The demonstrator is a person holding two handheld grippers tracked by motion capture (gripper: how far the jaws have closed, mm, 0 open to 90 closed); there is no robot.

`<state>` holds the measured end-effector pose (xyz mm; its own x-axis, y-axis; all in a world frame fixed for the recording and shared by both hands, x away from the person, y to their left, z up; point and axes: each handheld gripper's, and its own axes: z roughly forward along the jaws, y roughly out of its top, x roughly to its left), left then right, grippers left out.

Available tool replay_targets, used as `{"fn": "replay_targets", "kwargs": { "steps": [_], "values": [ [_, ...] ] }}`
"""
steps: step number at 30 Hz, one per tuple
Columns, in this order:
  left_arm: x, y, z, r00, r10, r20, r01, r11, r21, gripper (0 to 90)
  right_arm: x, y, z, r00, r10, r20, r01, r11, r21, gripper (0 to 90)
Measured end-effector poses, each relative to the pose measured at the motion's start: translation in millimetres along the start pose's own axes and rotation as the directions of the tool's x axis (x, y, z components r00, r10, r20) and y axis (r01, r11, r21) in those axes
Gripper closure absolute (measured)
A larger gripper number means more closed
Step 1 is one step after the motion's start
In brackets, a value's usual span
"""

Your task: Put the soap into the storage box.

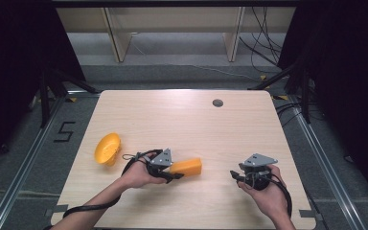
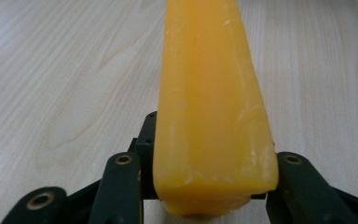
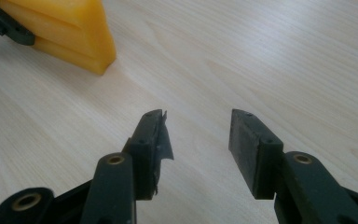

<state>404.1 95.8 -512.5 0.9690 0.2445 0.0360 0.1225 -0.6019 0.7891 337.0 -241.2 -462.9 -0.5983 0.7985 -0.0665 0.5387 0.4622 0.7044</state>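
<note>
- Orange block (image 1: 187, 166) lies on the pale wooden surface (image 1: 191, 120), near its front edge and left of the middle, its long side running left to right in the high view.
- Left hand-held gripper (image 1: 175, 175) is clamped on the block's left end; the left gripper view has the block (image 2: 212, 107) running away from the camera between the two black jaws, which press on its sides.
- Right hand-held gripper (image 1: 233, 175) sits well apart to the right, low over the surface, pointing toward the block; its jaws stand moderately wide with only bare wood between them, as the right gripper view (image 3: 196, 135) shows.
- Block's free end (image 3: 81, 35) appears at the upper left of the right gripper view.
- Yellow bowl (image 1: 107, 149) rests tilted on its side near the left edge, left of the left hand (image 1: 139, 176).
</note>
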Motion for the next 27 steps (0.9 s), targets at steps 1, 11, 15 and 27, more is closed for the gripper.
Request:
{"fn": "replay_targets", "kwargs": {
  "steps": [1, 11, 15, 27],
  "values": [
    [-2.8, 1.2, 0.1, 1.0, 0.005, -0.007, -0.005, 1.0, 0.001, 59.8, -0.2, -0.2, 0.0, 1.0, 0.002, 0.001, -0.002, 1.0, 0.003, 55.4],
    [-17.6, 5.7, -3.3, 0.9949, -0.034, -0.095, 0.035, 0.9994, 0.001, 60.1, 0.0, -0.4, -0.5, 1.0, 0.004, -0.001, -0.004, 1.0, 0.0, 55.3],
    [-20.0, 7.0, -7.5, 0.9914, -0.058, -0.117, 0.06, 0.9982, 0.007, 60.1, 1.4, -0.5, -0.8, 0.9998, 0.021, -0.002, -0.021, 1.0, 0.001, 55.3],
    [-36.2, 12.9, -43.6, 0.9425, -0.292, -0.163, 0.279, 0.9555, -0.096, 60.2, 0.6, 0.2, -1.3, 1.0, 0.009, 0.001, -0.009, 1.0, -0.01, 55.1]
  ]
}}
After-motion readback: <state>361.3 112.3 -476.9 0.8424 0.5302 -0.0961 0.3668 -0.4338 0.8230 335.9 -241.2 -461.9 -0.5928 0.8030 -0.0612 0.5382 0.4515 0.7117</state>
